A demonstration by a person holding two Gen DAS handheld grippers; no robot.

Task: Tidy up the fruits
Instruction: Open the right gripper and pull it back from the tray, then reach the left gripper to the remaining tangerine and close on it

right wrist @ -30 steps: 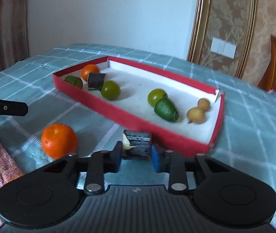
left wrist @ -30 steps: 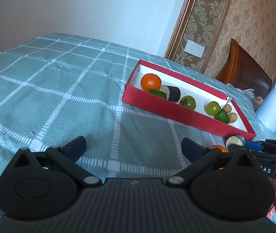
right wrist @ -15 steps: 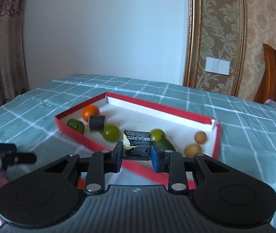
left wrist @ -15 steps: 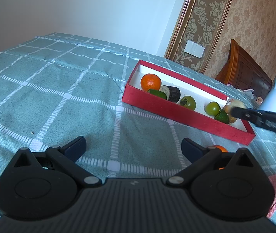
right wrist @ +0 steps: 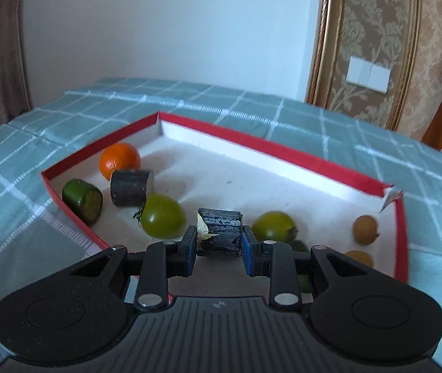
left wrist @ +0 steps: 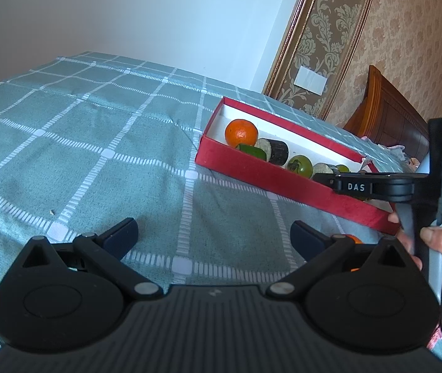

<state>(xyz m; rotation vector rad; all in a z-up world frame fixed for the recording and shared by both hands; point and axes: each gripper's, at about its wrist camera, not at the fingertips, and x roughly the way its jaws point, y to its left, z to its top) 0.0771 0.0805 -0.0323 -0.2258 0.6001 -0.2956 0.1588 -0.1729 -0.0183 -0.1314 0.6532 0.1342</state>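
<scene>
While the left gripper [left wrist: 213, 233] waits low over the checked green bedspread [left wrist: 75, 143] with its jaws spread wide and nothing between them, the left view shows the red box [left wrist: 245, 168] further off, holding an orange [left wrist: 241, 132], a dark stub [left wrist: 275, 151] and a green tomato [left wrist: 299, 165]. At the right edge a hand [left wrist: 438, 248] carries the right gripper [left wrist: 325, 177] out over the box's near wall. Another orange [left wrist: 353, 238] peeks out behind the left gripper's right finger, not yet in the box. From the right view, the right gripper [right wrist: 219, 244] is closed narrow on a short dark chunk [right wrist: 220, 231], a cut cylinder with rough black skin and a pale cut face, held across its flat ends above the white floor of the box [right wrist: 283, 149]. It looks light, stiff and not slippery, so this end-to-end pinch should hold; taken by the curved side it could roll. Below it lie two green tomatoes [right wrist: 161, 220], a green stub [right wrist: 82, 199], another dark stub [right wrist: 131, 187] and two small brown fruits [right wrist: 366, 229]; I judge there is open floor behind for setting it down.
</scene>
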